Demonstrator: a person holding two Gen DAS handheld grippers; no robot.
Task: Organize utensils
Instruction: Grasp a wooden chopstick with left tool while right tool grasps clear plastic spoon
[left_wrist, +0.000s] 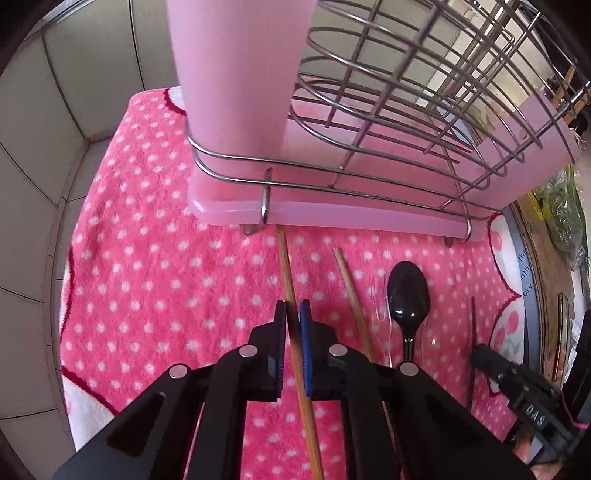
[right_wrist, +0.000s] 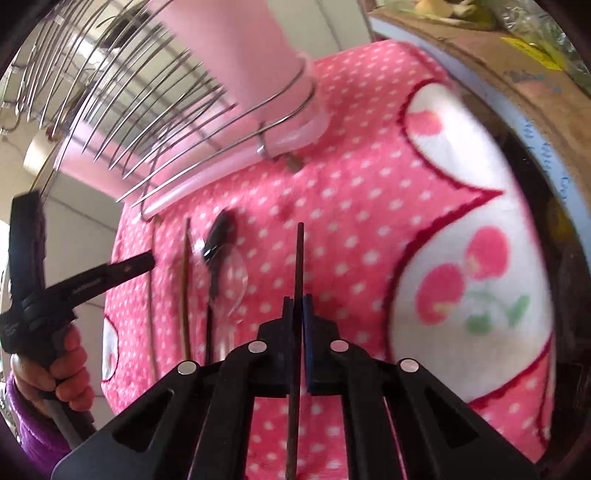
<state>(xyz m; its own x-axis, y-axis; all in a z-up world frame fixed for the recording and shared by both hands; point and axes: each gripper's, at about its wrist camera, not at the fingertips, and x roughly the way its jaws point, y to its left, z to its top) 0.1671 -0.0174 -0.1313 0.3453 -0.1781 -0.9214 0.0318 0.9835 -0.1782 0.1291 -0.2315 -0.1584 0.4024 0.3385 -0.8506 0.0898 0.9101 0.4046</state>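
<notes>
Step in hand, as I read it: picking up, one stick per gripper, both utensils gripped but lying on the towel, not yet lifted.

Left gripper (left_wrist: 293, 314): jaws nearly shut, pads pressed on a light wooden chopstick (left_wrist: 288, 273) that runs straight out between them; its far tip almost reaches the tray ahead. Just right of these jaws lies a second wooden chopstick (left_wrist: 352, 295), free. Further right, a clear plastic spoon (left_wrist: 380, 306), faint against the cloth, then a black spoon (left_wrist: 408, 291), bowl pointing away.

Right gripper (right_wrist: 297, 306): jaws closed to a sliver on a dark chopstick (right_wrist: 299, 258), which lies on past the tips. Left of these jaws sit the spoons, and the person's hand (right_wrist: 61, 373) on the other tool's handle at the edge of view.

Under everything: pink dotted towel (left_wrist: 147, 258).

Beyond the tips: drying rack (left_wrist: 406, 110) of wire on a pink tray (left_wrist: 332, 212), with a tall pink holder (left_wrist: 236, 74) at its left end, seen from the left wrist.

Next move, my judgement: raise both sticks clear of the towel, tip them upright, carry them forward to the holder's mouth, which is out of view. The thin sticks may pivot in the pads; keep the grip firm.
</notes>
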